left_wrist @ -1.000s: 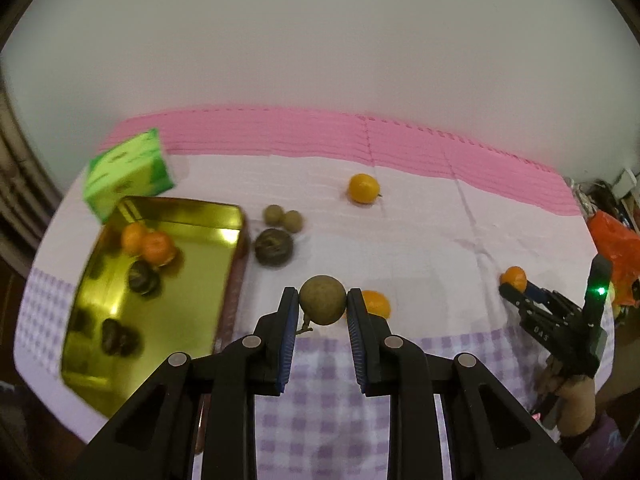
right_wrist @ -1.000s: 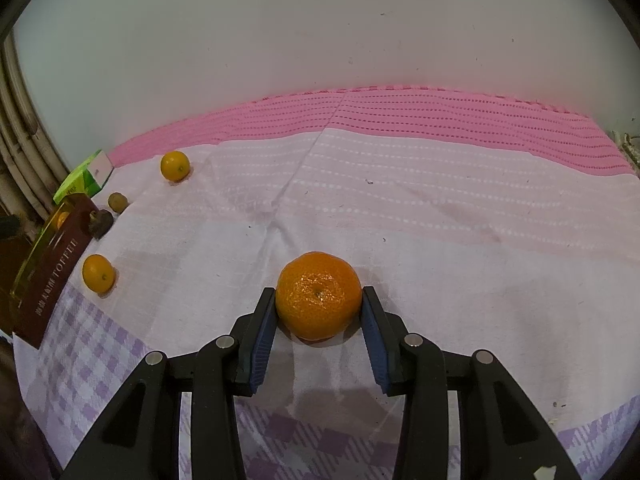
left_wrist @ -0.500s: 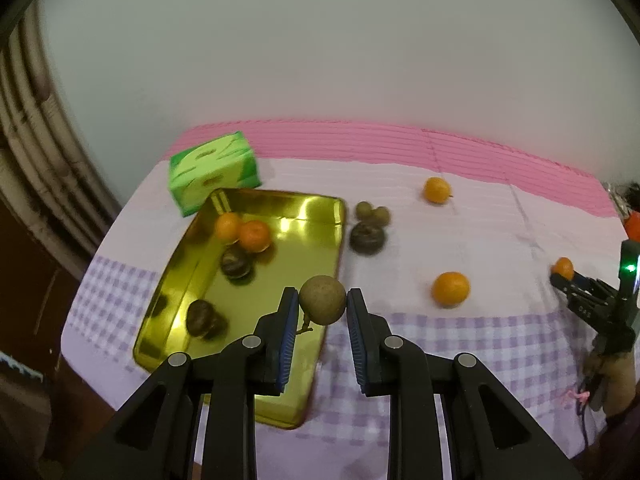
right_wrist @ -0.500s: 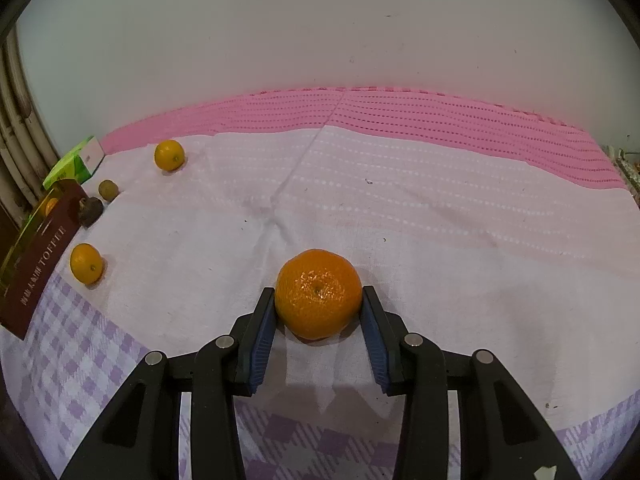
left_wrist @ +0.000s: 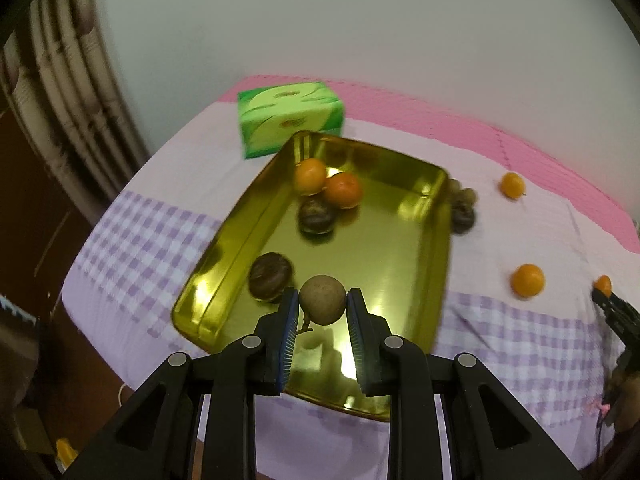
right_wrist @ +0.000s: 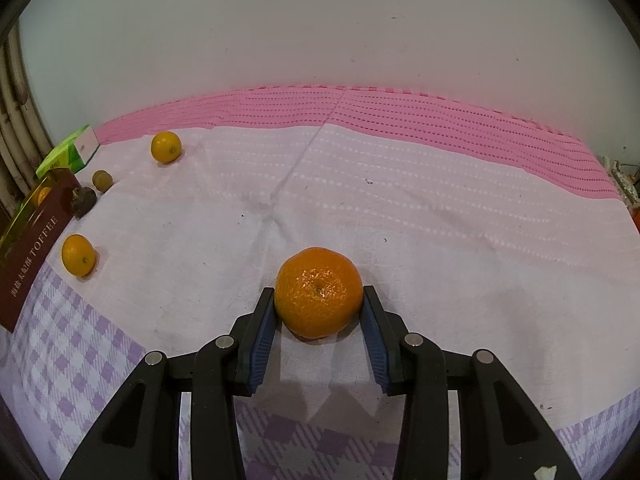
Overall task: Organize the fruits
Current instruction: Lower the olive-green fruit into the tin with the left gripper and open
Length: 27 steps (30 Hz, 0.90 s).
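Gripping a dull brown round fruit (left_wrist: pixel 322 299), left fingers (left_wrist: pixel 289 320); right fingers (right_wrist: pixel 262 322) clamping a glossy dimpled orange (right_wrist: pixel 318 293).

Green box (left_wrist: pixel 290 118) at tablecloth's far left. Cloth (right_wrist: pixel 400 208) white, pink band at back, purple check at front. Pale wall (right_wrist: pixel 320 20) behind.

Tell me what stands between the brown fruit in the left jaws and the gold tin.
Nothing visible. The left gripper holds the round brown fruit over bare floor of the gold tin; the nearest dark fruit lies just to its left.
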Tool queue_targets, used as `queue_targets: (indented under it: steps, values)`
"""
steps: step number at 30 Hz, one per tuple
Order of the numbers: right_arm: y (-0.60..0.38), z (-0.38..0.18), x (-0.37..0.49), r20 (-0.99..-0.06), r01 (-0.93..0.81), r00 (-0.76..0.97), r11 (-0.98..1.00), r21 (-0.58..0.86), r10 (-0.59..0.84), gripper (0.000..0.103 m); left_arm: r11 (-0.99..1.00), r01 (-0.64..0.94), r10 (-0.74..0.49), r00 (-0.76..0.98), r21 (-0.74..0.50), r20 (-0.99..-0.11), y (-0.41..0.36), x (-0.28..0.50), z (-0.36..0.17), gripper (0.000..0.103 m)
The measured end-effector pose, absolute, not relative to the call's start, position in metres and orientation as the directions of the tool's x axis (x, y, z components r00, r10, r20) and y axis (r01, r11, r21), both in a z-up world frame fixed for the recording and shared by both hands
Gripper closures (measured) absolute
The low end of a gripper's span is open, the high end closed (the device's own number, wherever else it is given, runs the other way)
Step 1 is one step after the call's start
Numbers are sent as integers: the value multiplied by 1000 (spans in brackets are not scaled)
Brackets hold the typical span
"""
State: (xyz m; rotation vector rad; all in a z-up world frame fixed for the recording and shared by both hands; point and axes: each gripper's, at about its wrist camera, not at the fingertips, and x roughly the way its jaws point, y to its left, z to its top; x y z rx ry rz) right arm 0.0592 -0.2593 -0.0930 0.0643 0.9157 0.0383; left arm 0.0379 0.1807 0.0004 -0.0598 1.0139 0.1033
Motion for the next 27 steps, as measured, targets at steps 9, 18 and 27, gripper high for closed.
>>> queue_targets:
  steps: [9,18,27]
  values:
    - [-259,-93,59,-791,-5,608,997,73,61,64,993,-121,50,507,-14,-861,190,44,-17,77]
    - [-259,-93,59,-792,-5,608,997,73,61,64,994,-105,36,482,-16,-876,190,48,-28,77]
    - [-259,-93,60,-792,-5,608,997,72,60,64,998,-62,39,476,11,-879,177,47,-33,77]
